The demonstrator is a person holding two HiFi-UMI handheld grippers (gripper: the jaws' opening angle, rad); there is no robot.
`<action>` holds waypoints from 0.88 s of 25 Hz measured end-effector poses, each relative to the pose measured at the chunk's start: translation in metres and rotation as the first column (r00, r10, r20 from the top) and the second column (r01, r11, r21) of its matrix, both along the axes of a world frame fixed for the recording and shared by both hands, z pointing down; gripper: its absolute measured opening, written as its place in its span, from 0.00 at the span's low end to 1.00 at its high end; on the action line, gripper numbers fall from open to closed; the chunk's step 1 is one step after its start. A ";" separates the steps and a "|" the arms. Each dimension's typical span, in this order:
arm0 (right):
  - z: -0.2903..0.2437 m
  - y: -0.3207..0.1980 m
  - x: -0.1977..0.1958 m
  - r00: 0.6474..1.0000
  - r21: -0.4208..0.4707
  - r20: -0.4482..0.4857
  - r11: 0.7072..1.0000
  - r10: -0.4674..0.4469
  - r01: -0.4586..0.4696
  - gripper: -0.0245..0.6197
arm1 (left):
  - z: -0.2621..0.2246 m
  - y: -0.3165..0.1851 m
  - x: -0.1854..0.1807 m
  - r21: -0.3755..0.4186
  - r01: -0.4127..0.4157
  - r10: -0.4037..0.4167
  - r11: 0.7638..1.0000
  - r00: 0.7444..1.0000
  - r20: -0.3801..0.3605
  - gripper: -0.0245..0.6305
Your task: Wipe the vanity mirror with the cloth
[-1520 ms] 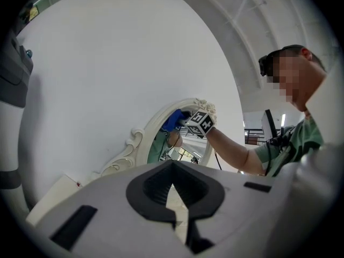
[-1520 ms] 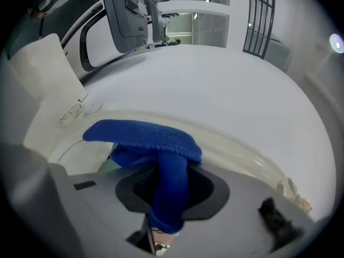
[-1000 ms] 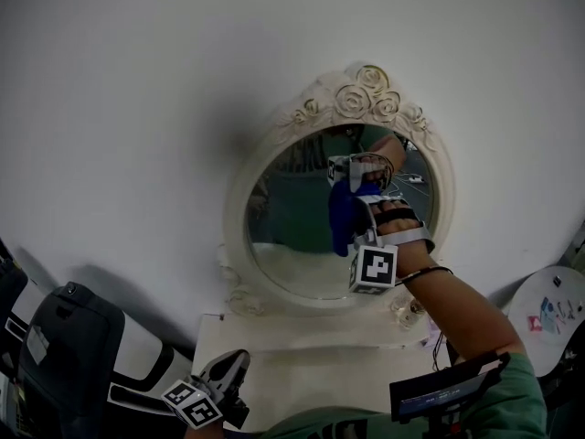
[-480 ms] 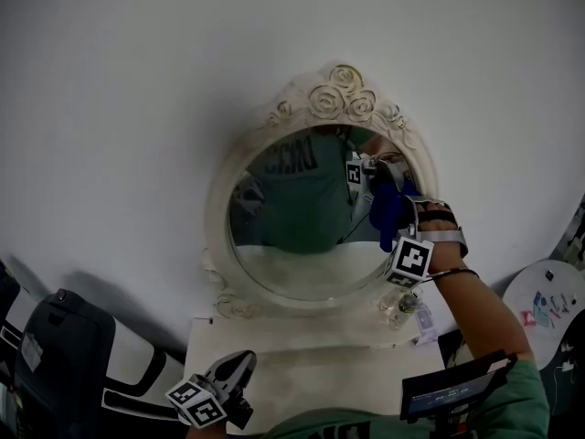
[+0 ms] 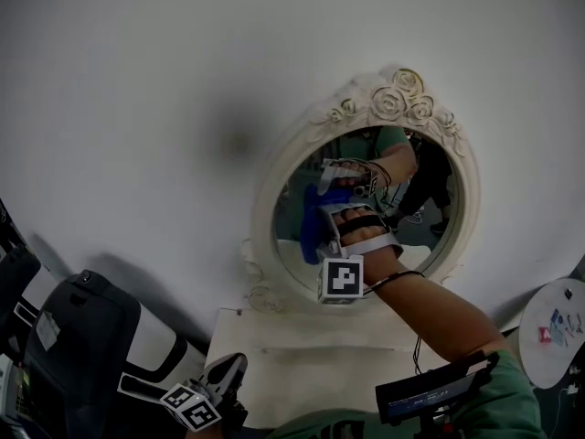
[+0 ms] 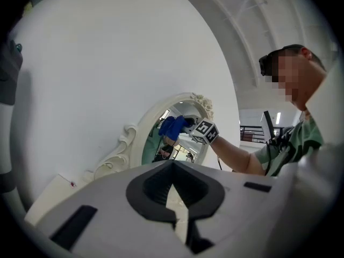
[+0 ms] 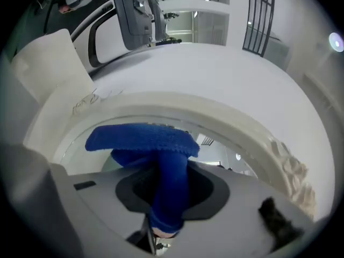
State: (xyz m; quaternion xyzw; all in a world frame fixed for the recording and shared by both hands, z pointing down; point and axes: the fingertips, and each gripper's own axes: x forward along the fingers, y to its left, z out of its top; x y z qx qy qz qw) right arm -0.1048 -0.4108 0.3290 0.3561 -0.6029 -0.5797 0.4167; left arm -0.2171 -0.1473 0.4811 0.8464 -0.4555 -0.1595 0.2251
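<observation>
An oval vanity mirror (image 5: 416,236) in an ornate white frame (image 5: 395,99) leans against the white wall. My right gripper (image 5: 334,218) is shut on a blue cloth (image 5: 311,236) and presses it against the left part of the glass. In the right gripper view the cloth (image 7: 142,138) spreads flat on the glass beyond the gripper (image 7: 161,198), with the frame (image 7: 215,117) arching above it. My left gripper (image 5: 219,382) hangs low by the vanity top, shut and holding nothing (image 6: 174,198). From the left gripper view the mirror (image 6: 161,144) and the cloth (image 6: 173,127) show ahead.
The mirror stands on a white vanity top (image 5: 302,355). A black and white chair-like object (image 5: 82,346) sits at the lower left. A round white table (image 5: 558,323) with small items is at the right edge. A dark device (image 5: 430,396) hangs at the person's chest.
The right gripper carried the cloth from the glass's middle to its right edge, then back across to the left part. The left gripper stayed low and shut.
</observation>
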 end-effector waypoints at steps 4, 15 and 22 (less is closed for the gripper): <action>0.000 0.002 -0.061 0.998 -0.006 -0.014 0.999 -0.054 0.054 0.20 | 0.005 0.012 -0.027 -0.005 0.068 -0.068 0.998 0.998 0.002 0.03; 0.001 -0.005 -0.043 1.000 0.004 -0.011 1.000 -0.025 0.025 0.20 | 0.013 0.004 -0.046 -0.012 0.173 -0.171 0.985 0.981 0.090 0.03; 0.000 -0.014 0.099 0.990 0.028 -0.006 0.990 0.141 -0.141 0.20 | 0.004 -0.026 0.005 0.014 0.044 -0.045 0.999 0.995 0.085 0.03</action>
